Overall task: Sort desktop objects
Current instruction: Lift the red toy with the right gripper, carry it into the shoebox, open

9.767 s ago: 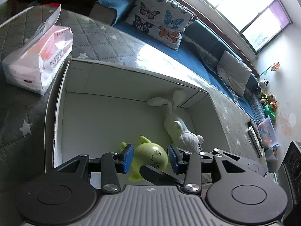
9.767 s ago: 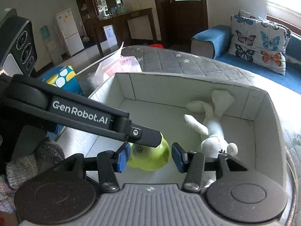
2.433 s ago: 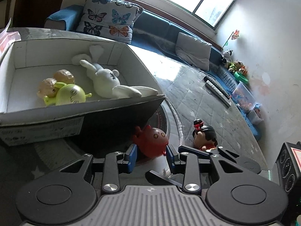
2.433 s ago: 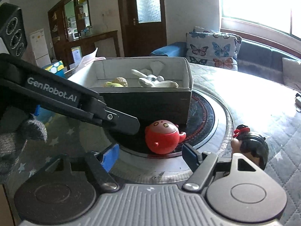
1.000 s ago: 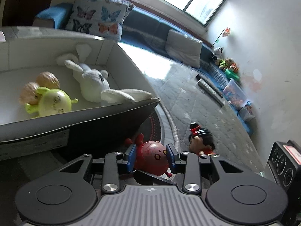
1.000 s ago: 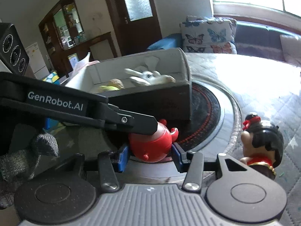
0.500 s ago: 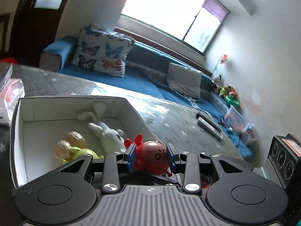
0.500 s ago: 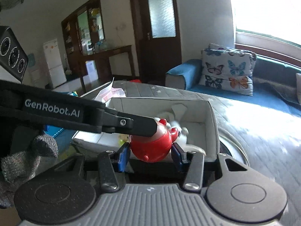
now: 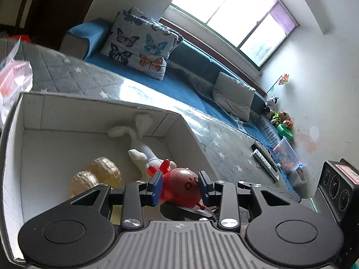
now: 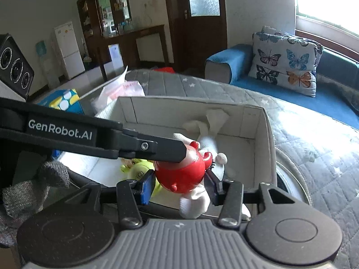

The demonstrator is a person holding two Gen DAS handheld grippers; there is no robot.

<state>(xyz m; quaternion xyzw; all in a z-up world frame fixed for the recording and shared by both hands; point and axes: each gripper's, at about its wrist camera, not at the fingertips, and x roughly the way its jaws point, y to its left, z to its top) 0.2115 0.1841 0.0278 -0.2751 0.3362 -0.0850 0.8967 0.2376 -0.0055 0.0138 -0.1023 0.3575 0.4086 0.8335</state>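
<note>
Left gripper [image 9: 179, 187] and right gripper [image 10: 179, 186], fingers closed together on the round red plastic toy [image 9: 180, 187], suspend it above the white cardboard box [image 9: 89, 105], ready for release inside.

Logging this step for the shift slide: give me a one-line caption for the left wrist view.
Both grippers hold the red toy above the white box, over a plush rabbit and peanut toy.

Probably home living room: sofa [image 9: 190, 83], fridge [image 10: 69, 49]
</note>
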